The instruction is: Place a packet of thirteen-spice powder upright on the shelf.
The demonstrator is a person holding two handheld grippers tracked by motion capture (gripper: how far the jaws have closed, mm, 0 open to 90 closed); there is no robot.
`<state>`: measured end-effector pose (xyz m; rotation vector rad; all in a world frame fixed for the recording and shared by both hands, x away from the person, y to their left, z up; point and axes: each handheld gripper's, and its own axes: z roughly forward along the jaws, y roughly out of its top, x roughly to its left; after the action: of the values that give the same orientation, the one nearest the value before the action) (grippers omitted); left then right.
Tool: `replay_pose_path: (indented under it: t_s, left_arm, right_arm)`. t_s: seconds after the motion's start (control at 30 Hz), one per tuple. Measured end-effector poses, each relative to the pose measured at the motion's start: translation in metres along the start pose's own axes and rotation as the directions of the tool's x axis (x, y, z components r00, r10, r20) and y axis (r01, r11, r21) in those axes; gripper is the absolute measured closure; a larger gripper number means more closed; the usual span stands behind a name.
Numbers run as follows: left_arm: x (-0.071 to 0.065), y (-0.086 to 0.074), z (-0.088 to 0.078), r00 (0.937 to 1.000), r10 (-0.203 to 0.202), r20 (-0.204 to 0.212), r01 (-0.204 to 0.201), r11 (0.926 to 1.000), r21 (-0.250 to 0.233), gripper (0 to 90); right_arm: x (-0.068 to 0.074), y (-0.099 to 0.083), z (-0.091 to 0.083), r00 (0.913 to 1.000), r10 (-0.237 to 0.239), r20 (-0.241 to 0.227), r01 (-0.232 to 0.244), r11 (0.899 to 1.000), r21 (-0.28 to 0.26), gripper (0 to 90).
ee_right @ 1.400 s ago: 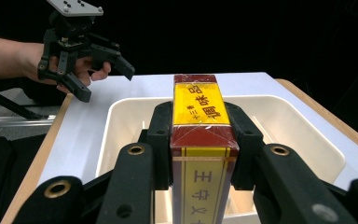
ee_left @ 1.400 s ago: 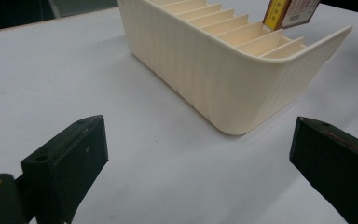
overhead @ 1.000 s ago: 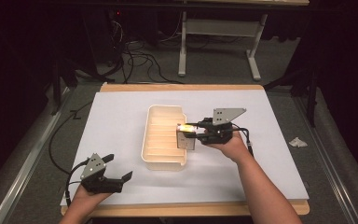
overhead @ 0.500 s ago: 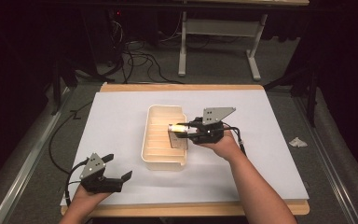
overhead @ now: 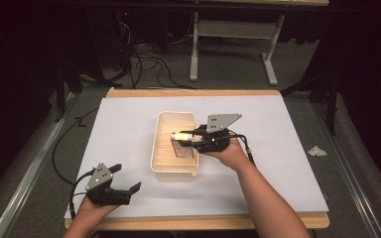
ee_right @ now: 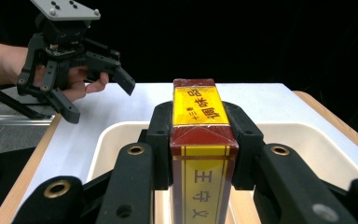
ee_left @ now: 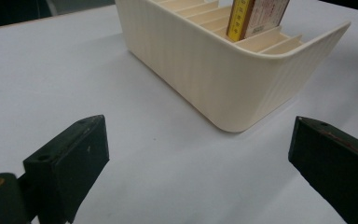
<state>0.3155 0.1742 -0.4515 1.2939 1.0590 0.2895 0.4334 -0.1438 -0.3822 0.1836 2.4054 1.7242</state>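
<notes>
A cream slotted tray (overhead: 164, 163) stands mid-table on the white sheet. My right gripper (overhead: 180, 137) is over it, shut on a narrow box (overhead: 182, 148) with a dark red and yellow label. The box's lower end stands among the tray's dividers. In the right gripper view the box (ee_right: 198, 107) is clamped between the two black jaws above the tray's rim (ee_right: 307, 135). My left gripper (overhead: 126, 177) rests near the front left of the table, open and holding nothing. In the left gripper view, the tray's corner (ee_left: 214, 70) and the box (ee_left: 256, 16) lie ahead of its spread jaws.
A white sheet (overhead: 287, 148) covers the wooden table, whose front edge (overhead: 193, 222) runs along the bottom. Cables (overhead: 59, 148) trail off the left side. A crumpled scrap (overhead: 316, 150) lies on the floor at right. A desk frame (overhead: 233, 44) stands behind.
My right gripper has carried the box leftward, further over the tray. The left gripper has stayed in place.
</notes>
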Motion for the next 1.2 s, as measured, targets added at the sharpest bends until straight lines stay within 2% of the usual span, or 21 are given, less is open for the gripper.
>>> replay_pose_path:
  t_s: [0.47,1.2]
  left_arm:
    - [0.000,0.001,-0.001,1.0000,-0.003,0.000,0.003,1.0000,-0.007,5.4]
    - [-0.001,-0.001,-0.001,1.0000,0.008,0.006,-0.008,0.9999,0.009,5.4]
  right_arm:
    - [0.003,0.000,0.016,1.0000,-0.010,0.000,0.010,1.000,0.011,67.9]
    - [0.006,-0.005,0.015,0.9997,0.019,0.016,-0.019,1.000,0.003,66.9]
